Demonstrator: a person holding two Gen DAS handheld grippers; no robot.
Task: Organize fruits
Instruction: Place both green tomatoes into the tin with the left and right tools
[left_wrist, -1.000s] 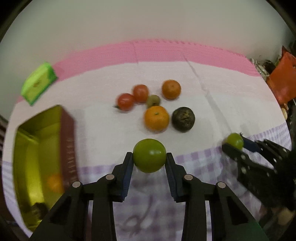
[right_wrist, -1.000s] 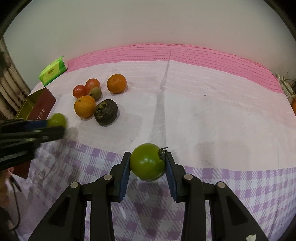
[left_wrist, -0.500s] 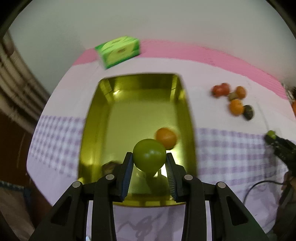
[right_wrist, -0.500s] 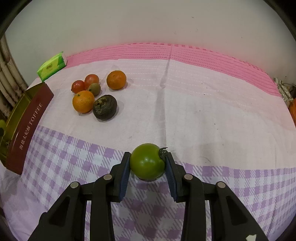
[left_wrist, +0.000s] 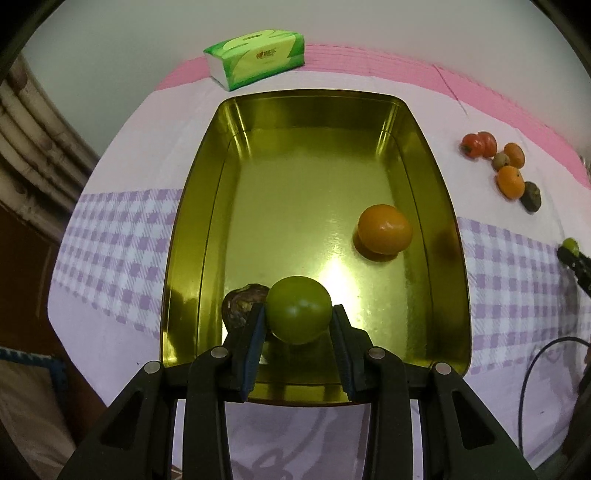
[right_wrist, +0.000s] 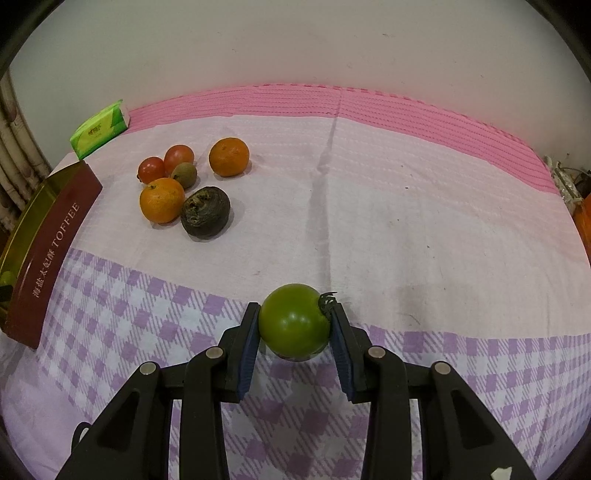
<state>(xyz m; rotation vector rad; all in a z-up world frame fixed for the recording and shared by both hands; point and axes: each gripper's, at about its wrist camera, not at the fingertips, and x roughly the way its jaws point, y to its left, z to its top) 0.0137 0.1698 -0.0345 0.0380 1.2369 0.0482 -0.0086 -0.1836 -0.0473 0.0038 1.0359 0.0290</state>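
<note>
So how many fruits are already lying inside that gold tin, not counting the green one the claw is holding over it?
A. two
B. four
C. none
A: the left wrist view shows an orange fruit and a dark wrinkled fruit lying in the gold tin, while the left claw grips a green tomato above them.

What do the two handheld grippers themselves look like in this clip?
Both match: the left gripper and right gripper have glossy black plastic linkage arms with triangular cut-outs, round silver pivot pins, and blue ribbed finger pads. No markings, sleeves or hands show.
</note>
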